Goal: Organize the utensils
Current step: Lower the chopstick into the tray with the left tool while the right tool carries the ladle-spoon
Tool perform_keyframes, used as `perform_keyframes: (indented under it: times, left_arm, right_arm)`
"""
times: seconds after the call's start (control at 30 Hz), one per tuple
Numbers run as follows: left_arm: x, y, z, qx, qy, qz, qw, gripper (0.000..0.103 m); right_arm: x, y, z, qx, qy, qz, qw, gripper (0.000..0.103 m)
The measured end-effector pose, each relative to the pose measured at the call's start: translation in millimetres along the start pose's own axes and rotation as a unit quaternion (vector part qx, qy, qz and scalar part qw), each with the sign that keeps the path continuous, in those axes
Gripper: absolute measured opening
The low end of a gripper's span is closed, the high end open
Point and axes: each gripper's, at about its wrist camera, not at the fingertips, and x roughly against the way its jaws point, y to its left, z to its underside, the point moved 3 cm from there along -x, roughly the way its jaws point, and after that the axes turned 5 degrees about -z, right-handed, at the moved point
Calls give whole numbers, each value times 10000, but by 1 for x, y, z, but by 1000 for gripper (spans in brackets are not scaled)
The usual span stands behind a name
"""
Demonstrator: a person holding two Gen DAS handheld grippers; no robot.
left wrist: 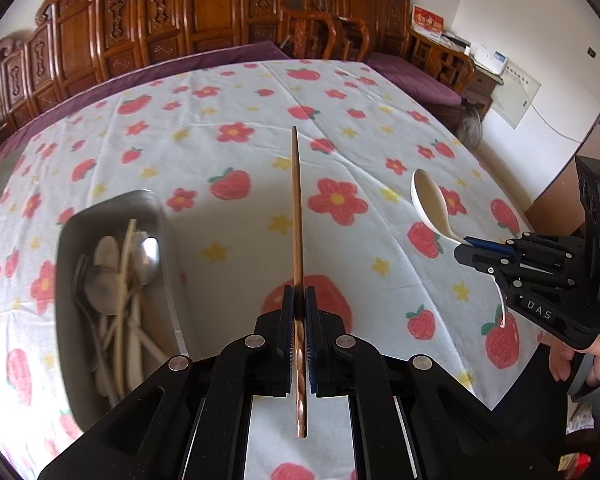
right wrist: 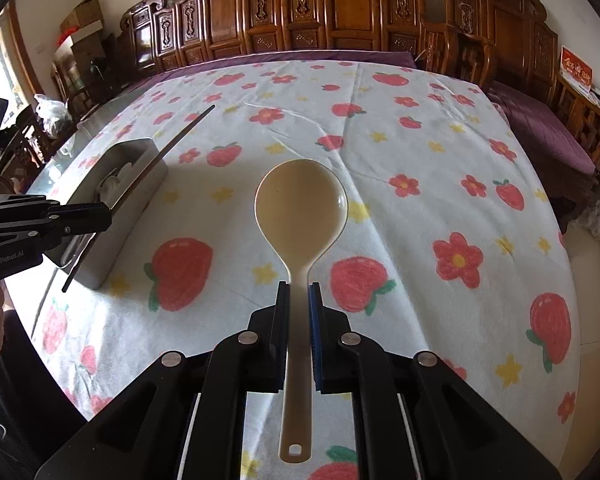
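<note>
A: Your left gripper point(left wrist: 298, 300) is clamped tight on a long thin copper-brown chopstick point(left wrist: 297, 208), pinched near its patterned end, tip pointing away over the table. Right gripper point(right wrist: 299, 300) is closed on the neck of a cream plastic serving spoon point(right wrist: 300, 204), bowl forward, handle hanging back between the arms.

B: Both off the cloth?

A: Looks like it, both carried in the air. The rectangular stainless steel tray point(left wrist: 112, 208) sits at near left, already holding metal spoons point(left wrist: 146, 256) and pale utensils.

B: So what do you want from me?

A: Probably bring the chopstick over the tray first, line it up with the tray's long side, lower, then let go. Spoon after. Don't cross the two tools; the right one is well apart now, keep it so.

B: Surface?

A: White tablecloth with red strawberries and flowers point(right wrist: 420, 152), creased, otherwise bare. Carved wooden chairs point(right wrist: 340, 12) line the far wall, purple cushions beneath.
</note>
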Motion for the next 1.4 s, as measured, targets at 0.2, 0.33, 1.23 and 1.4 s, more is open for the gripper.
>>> perform_keyframes:
  times: [0.2,0.33,1.23,1.4]
  left_arm:
    - [16,41,6,196,-88,-176,9996,4]
    - [18,66,12,282,-57,-253,9993,4]
    - [-23,125,35,580,433,-439,9964,5]
    - [-11,134,35,691,310,-495,9959,7]
  right_arm:
    - [-3,41,-19,220,-117,-208,9995,11]
    - [-6,64,-28,318,-155,-340,9988,11]
    - [-19,123,-40,642,-47,-672,9957,11]
    - [-24,142,-50,711,-77,-797,9942,11]
